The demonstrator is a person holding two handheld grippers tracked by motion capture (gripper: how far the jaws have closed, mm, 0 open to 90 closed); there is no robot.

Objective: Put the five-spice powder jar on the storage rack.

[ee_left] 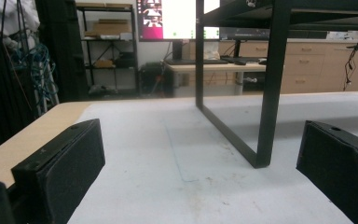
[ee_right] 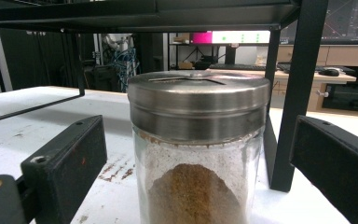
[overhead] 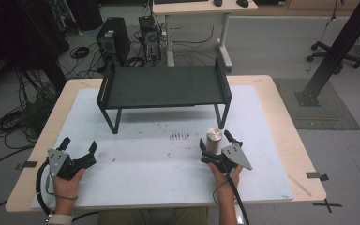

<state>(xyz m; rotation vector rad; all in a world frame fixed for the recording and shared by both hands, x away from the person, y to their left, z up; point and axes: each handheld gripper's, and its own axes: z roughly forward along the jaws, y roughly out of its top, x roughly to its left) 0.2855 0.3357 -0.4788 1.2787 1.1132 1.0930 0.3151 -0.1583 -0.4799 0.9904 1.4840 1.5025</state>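
Nearest the person, the left gripper (overhead: 79, 146) rested on the white mat (overhead: 159, 173) with its jaws spread wide and nothing between them. The right gripper (overhead: 214, 139) was also released, its jaws on either side of a glass spice jar (overhead: 214, 138) with a steel lid, not touching it. The jar stood upright just before the front right leg of the black metal shelf (overhead: 164, 86).

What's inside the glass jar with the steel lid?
The glass jar with the steel lid holds brown powder, heaped in the middle, dusting the walls. The lid hides the top; the bottom lies below the right gripper view's edge.
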